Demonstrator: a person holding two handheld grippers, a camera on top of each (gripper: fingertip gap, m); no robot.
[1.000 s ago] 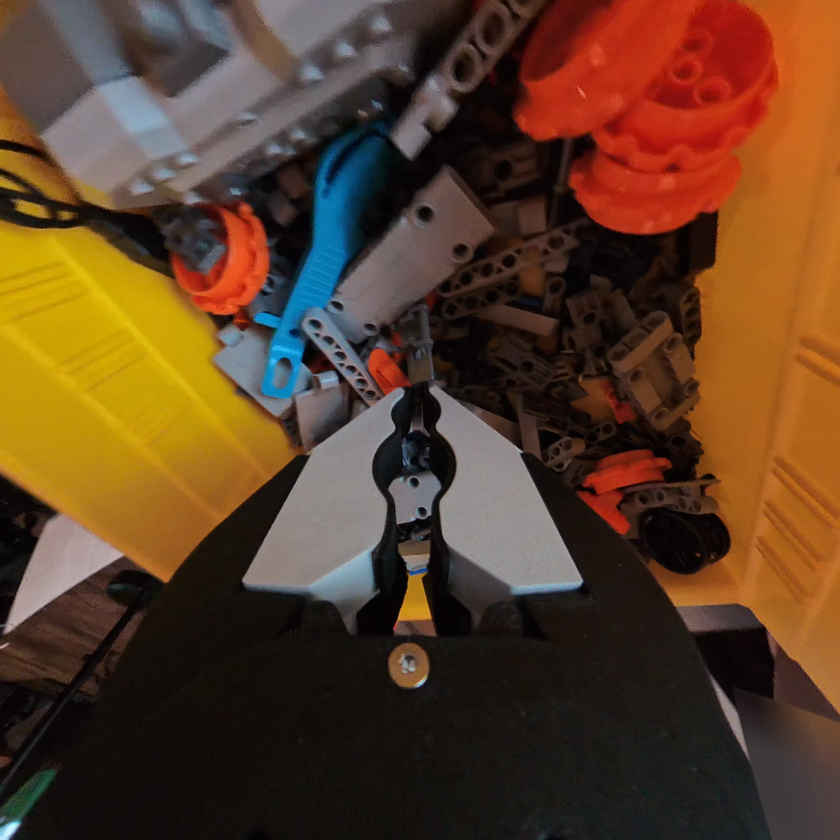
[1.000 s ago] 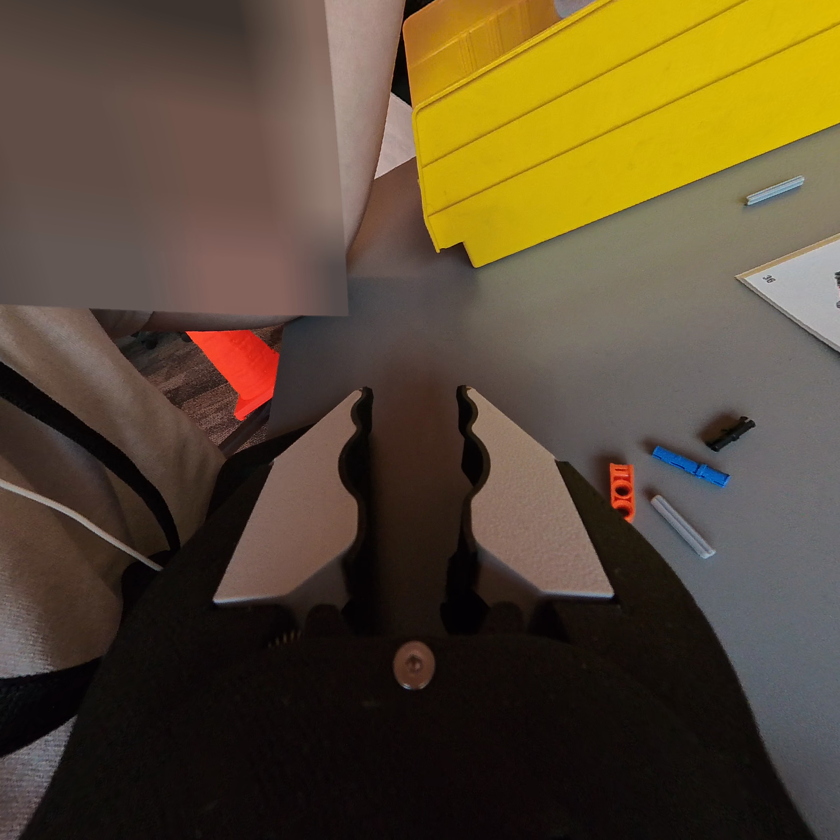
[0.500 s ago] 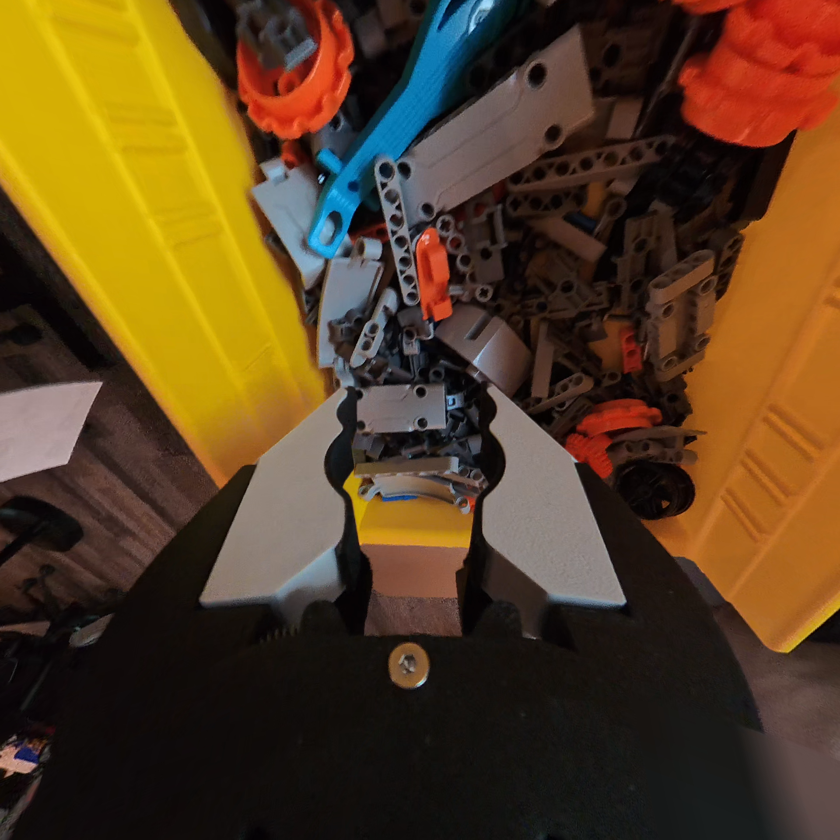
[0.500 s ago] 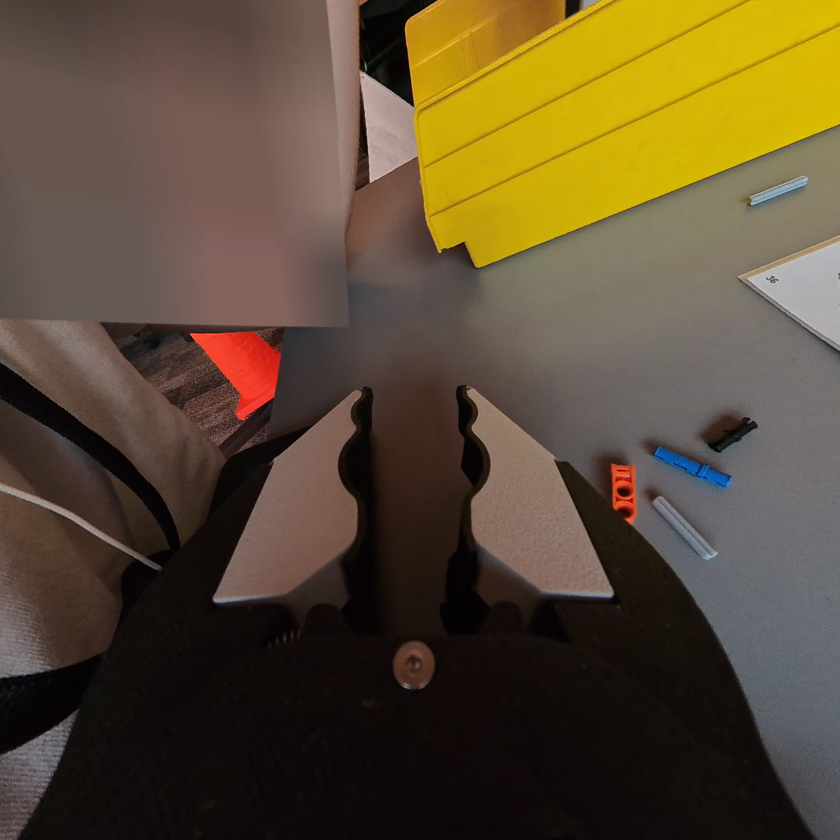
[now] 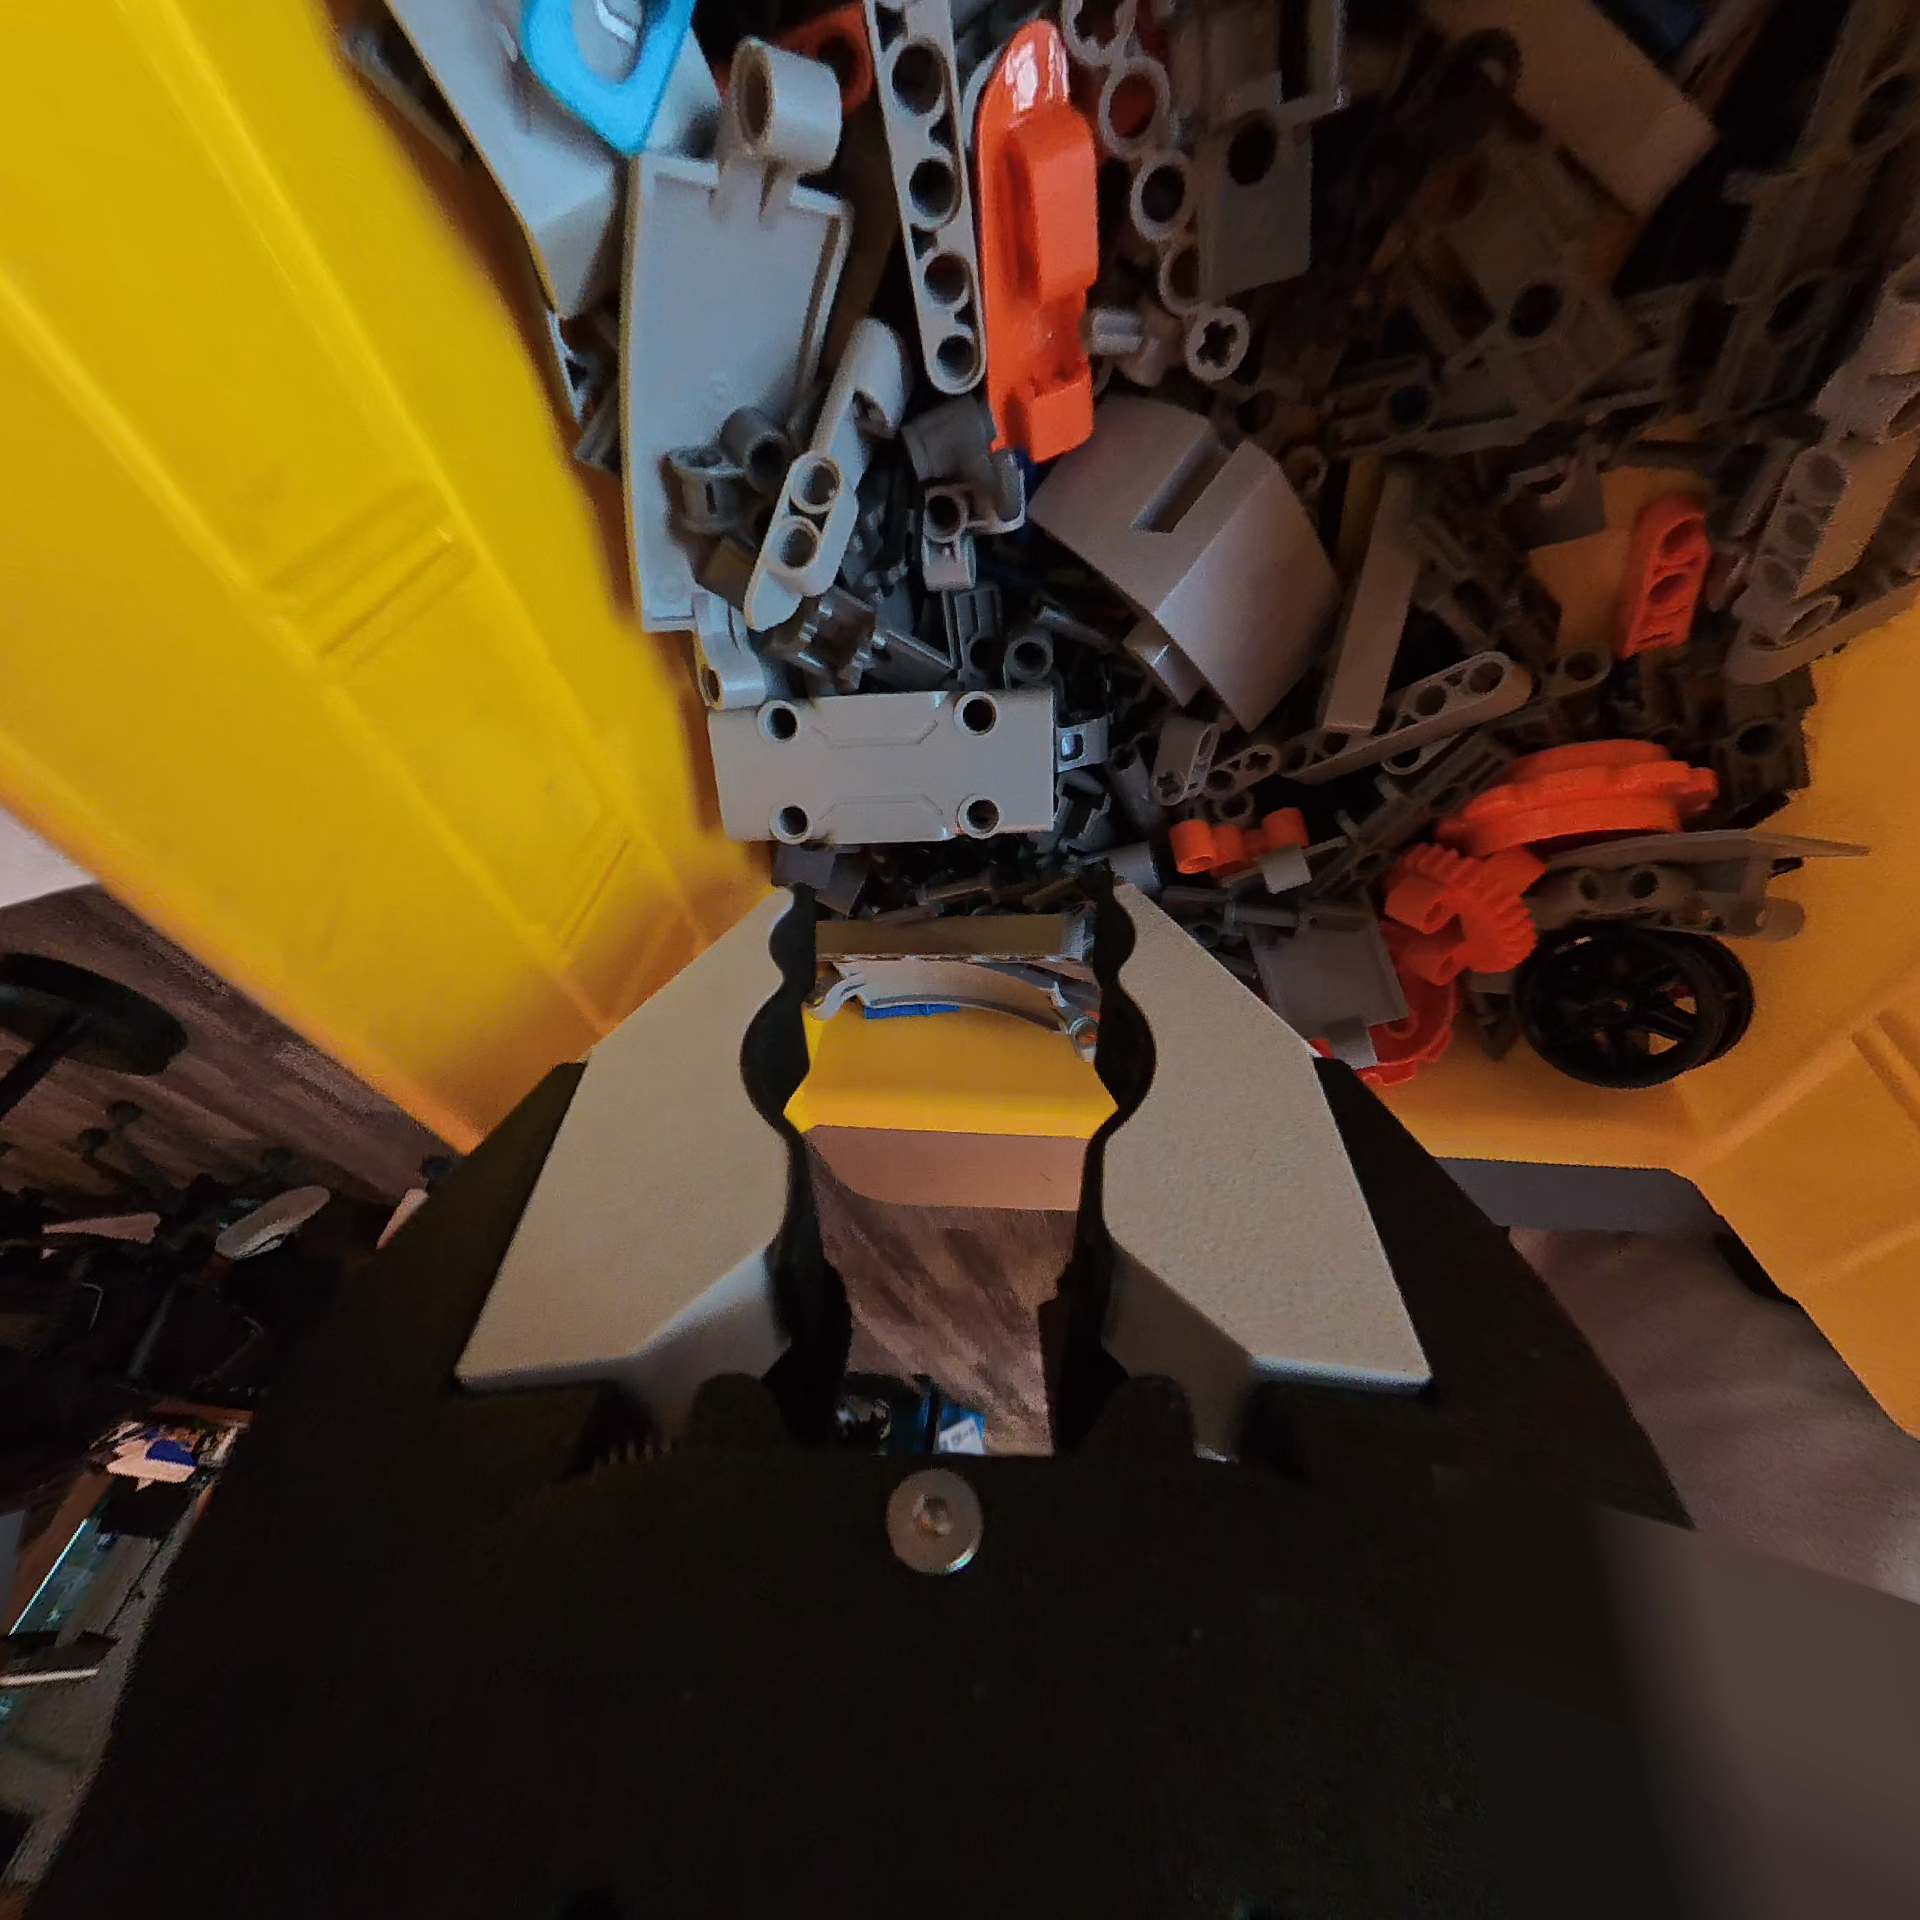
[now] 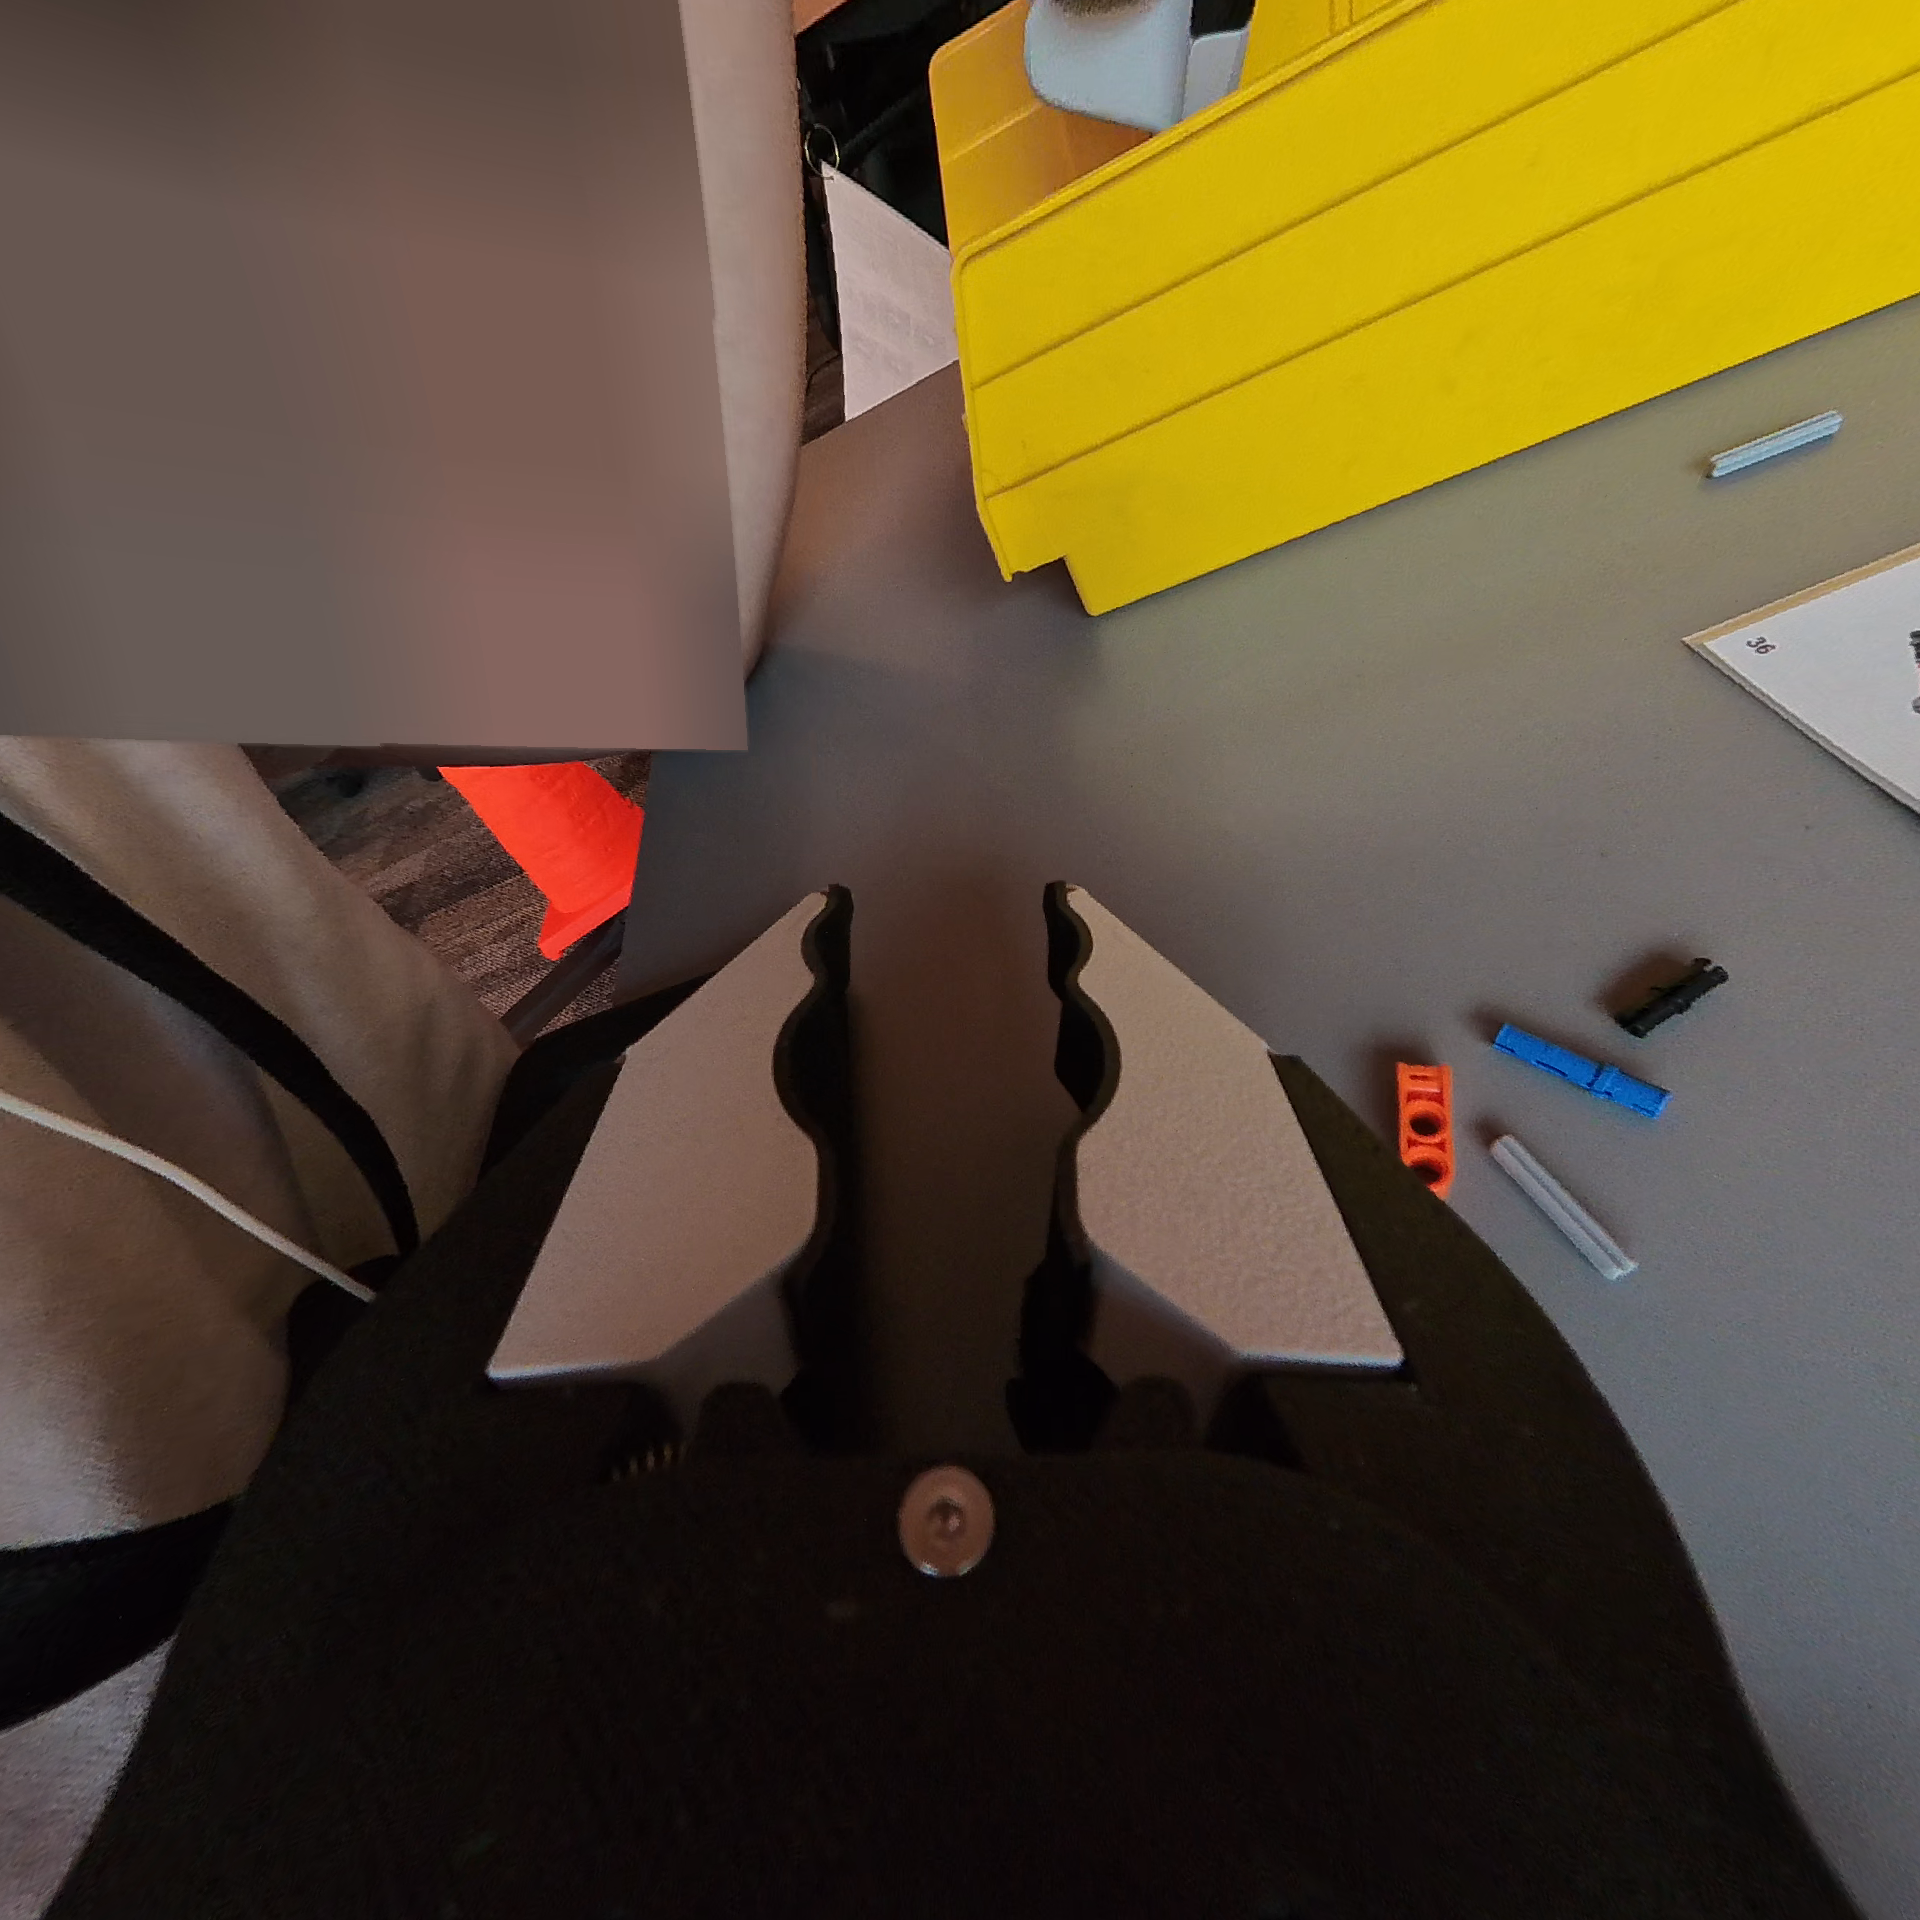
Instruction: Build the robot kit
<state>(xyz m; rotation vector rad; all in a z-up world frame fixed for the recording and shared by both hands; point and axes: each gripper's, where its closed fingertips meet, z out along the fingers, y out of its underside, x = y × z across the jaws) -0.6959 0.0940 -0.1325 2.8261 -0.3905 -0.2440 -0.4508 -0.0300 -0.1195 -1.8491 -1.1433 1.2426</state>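
Observation:
My left gripper (image 5: pixel 951 894) is open and empty, its tips over the near end of a yellow bin (image 5: pixel 312 540) full of grey, black and orange building parts. Nearest the tips lie a grey rectangular panel with four holes (image 5: pixel 883 767) and a grey beam (image 5: pixel 951 935) between the jaws. An orange curved part (image 5: pixel 1039 239) and a grey curved block (image 5: pixel 1195 551) lie farther in. My right gripper (image 6: pixel 945 894) is open and empty, low over a grey table (image 6: pixel 1195 779). To its right lie an orange connector (image 6: pixel 1425 1127), a blue pin (image 6: pixel 1579 1070), a black pin (image 6: pixel 1668 997) and a pale grey axle (image 6: pixel 1558 1205).
The yellow bin (image 6: pixel 1351 312) stands at the table's far side in the right wrist view, with the other gripper's grey finger (image 6: pixel 1112 52) above it. A second grey axle (image 6: pixel 1771 445) and a printed booklet (image 6: pixel 1829 675) lie at the right. A person's beige garment (image 6: pixel 156 1039) fills the left. The left gripper's tips are roughly 30 cm from the right gripper's. My left gripper is the nearer one to the grey curved block (image 5: pixel 1195 551): about 6 cm, against 25 cm.
My left gripper let go of the small part it pinched, opened wide, and moved back toward the bin's near end, closer to the parts. The right gripper has barely moved.

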